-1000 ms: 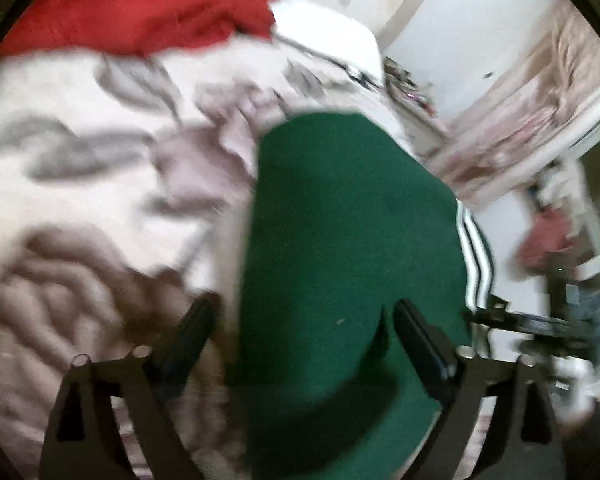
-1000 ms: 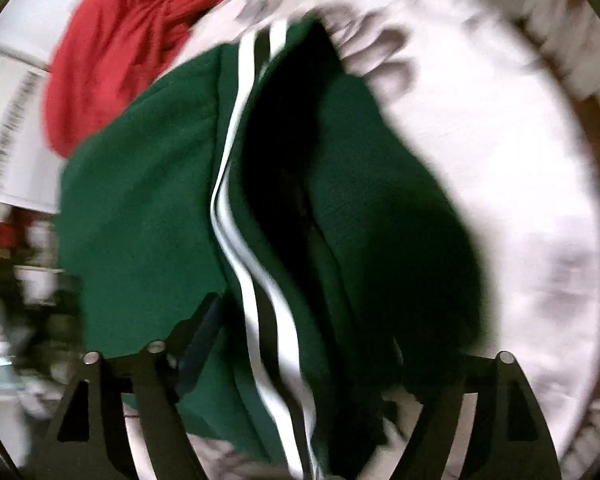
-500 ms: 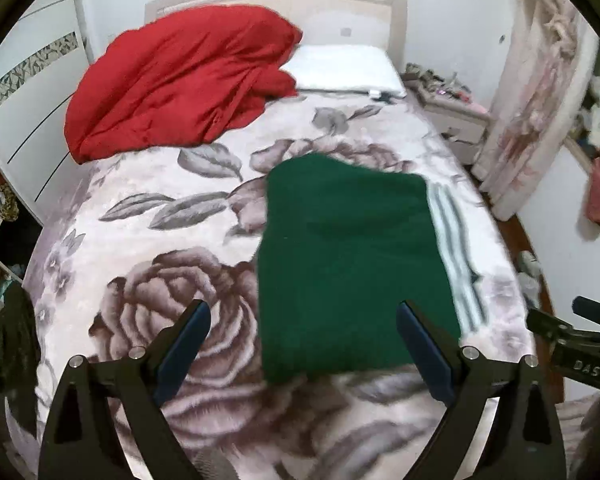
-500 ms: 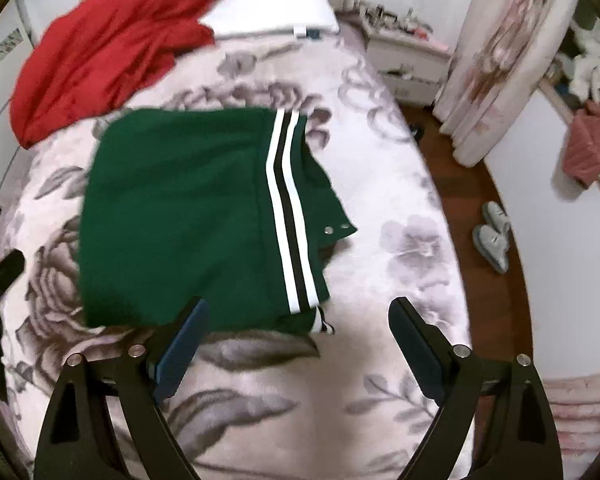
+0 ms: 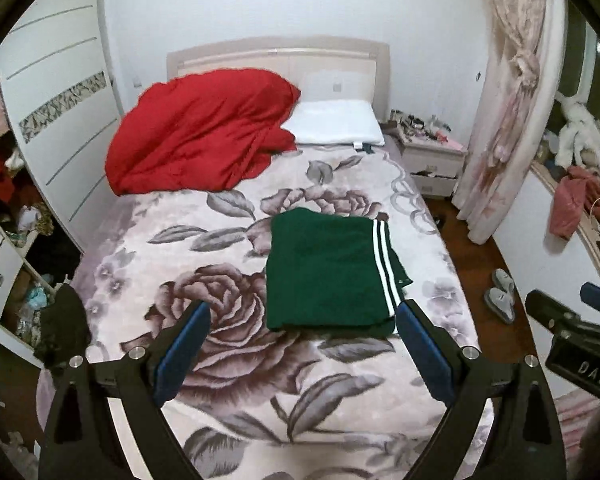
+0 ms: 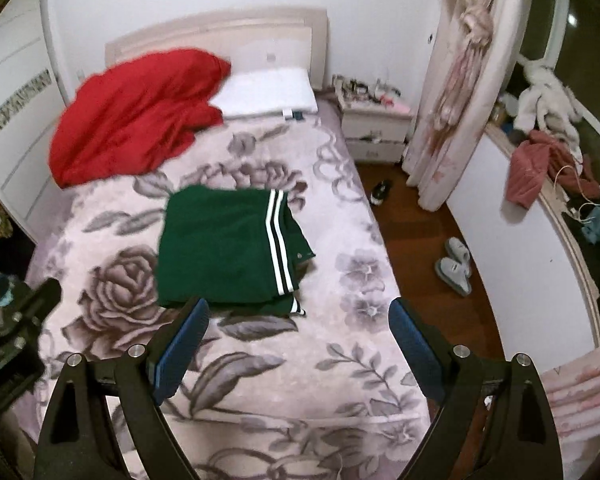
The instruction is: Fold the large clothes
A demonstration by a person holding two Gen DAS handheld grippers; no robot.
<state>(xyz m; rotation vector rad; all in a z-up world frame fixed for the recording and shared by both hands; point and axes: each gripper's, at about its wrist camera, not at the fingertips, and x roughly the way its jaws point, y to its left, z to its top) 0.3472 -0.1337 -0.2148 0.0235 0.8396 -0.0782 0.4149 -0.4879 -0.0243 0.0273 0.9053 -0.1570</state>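
Note:
A dark green garment (image 5: 324, 272) with two white stripes lies folded into a flat rectangle on the floral bedspread (image 5: 204, 248), mid-bed toward the right edge. It also shows in the right wrist view (image 6: 220, 246). My left gripper (image 5: 302, 354) is open and empty, held well above and short of the garment. My right gripper (image 6: 298, 350) is open and empty too, high over the foot of the bed. The right gripper's body shows at the right edge of the left wrist view (image 5: 572, 340).
A red quilt (image 5: 200, 144) and a white pillow (image 5: 336, 128) lie at the head of the bed. A nightstand (image 5: 432, 156) and curtain (image 5: 508, 92) stand right of it. Slippers (image 6: 454, 264) sit on the wooden floor. A wardrobe (image 5: 56, 92) stands left.
Both grippers have pulled up and back from the green garment, which was close under them and now lies folded on the bed. Both stay open.

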